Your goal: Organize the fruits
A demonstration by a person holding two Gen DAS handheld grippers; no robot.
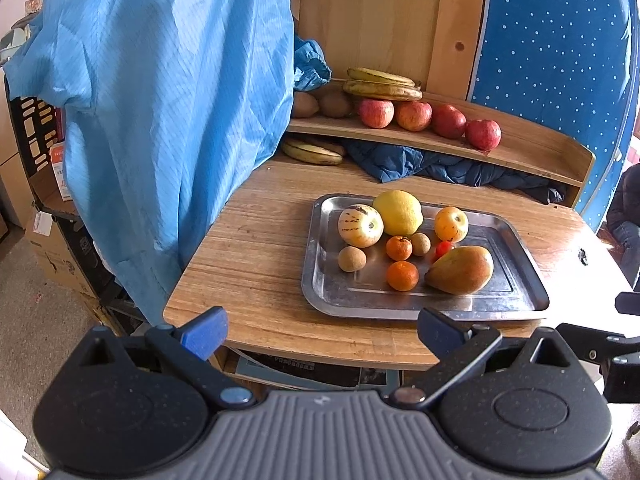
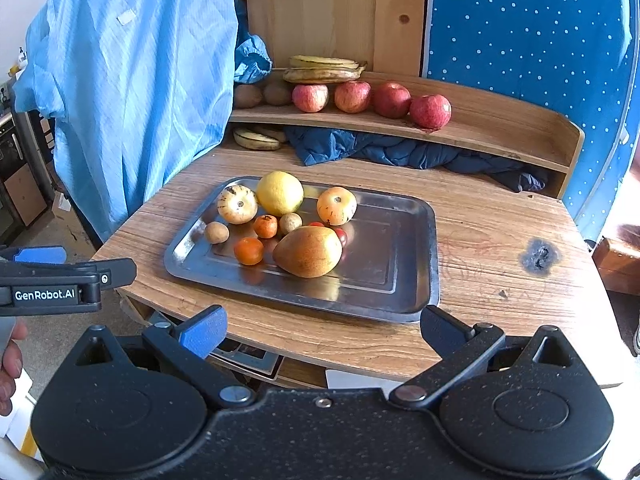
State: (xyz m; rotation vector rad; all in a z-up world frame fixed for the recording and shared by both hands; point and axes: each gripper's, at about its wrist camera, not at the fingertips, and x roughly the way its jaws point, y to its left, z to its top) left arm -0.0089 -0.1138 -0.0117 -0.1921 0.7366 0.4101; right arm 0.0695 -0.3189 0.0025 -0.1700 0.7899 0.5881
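Right wrist view: right gripper (image 2: 322,330) jaws spread wide, holding nothing, off the desk's near edge. Left gripper (image 1: 322,330) likewise released and empty, also short of that edge. Tray (image 2: 420,240) sits mid-desk straight ahead, fruit bunched in its left half. Pear (image 2: 308,251) is the closest piece, near the tray's front rim, long axis running left-right across the approach. My read: right gripper is nearer it; left is better lined up with the tangerine (image 1: 402,276).
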